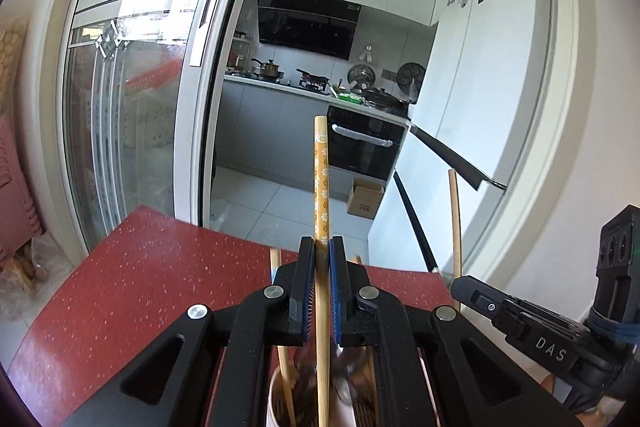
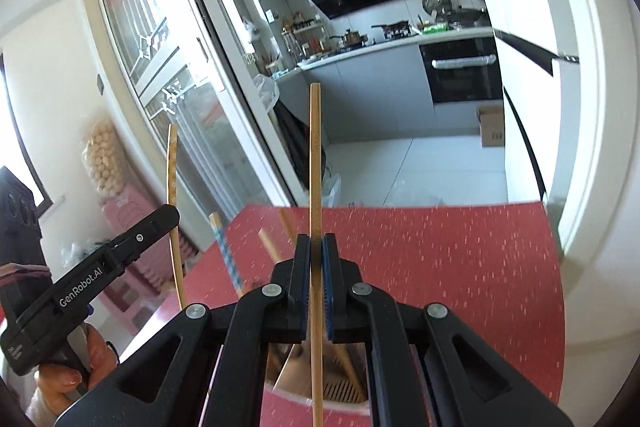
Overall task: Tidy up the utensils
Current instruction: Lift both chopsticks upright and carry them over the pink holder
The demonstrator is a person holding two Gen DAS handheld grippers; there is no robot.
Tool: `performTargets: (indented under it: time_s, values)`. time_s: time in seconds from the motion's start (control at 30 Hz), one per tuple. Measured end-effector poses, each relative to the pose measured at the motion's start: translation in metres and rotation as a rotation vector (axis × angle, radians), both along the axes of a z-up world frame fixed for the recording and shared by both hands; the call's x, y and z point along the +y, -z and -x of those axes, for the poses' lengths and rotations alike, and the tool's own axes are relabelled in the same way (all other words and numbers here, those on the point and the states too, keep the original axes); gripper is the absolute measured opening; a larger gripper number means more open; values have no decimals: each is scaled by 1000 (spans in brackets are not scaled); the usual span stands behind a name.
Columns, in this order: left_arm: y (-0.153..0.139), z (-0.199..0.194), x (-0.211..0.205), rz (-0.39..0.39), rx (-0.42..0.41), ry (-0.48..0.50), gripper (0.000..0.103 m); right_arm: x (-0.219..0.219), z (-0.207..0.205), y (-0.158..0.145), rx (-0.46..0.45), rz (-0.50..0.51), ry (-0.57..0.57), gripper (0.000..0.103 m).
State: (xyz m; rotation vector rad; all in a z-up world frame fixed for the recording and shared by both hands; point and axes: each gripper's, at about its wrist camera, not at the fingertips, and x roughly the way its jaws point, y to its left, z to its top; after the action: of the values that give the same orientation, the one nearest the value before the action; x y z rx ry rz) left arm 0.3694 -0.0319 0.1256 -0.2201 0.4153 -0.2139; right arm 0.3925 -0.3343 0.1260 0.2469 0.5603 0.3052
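My left gripper point(image 1: 322, 247) is shut on a wooden chopstick with a yellow flowered top point(image 1: 321, 179), held upright above a white utensil holder point(image 1: 276, 399). Other chopsticks and spoons stand in that holder. My right gripper point(image 2: 316, 243) is shut on a plain wooden chopstick point(image 2: 315, 155), also upright over the holder point(image 2: 348, 393). Each gripper shows in the other's view: the right gripper point(image 1: 458, 283) with its plain chopstick point(image 1: 455, 219), and the left gripper point(image 2: 172, 215) with its flowered chopstick point(image 2: 173, 179). A blue-patterned chopstick point(image 2: 226, 251) leans out of the holder.
The holder stands on a red speckled table point(image 2: 440, 267) whose far edge faces an open kitchen doorway. A glass sliding door point(image 1: 132, 87) lies left, a white fridge point(image 1: 480, 47) right, and a cardboard box point(image 1: 365, 199) sits on the floor. A person's hand point(image 2: 80, 359) grips the left tool.
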Motion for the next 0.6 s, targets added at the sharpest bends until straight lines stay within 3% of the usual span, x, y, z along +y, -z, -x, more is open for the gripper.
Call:
performTargets:
  time_s: [0.3,0.6]
  values:
    - [19,-24,-4,13,-61,-35,37,21,-17,16,-130,124,20,6]
    - [42,-7,-11,-11,-116,-54,37,43,-1,41,-255,265,17,6]
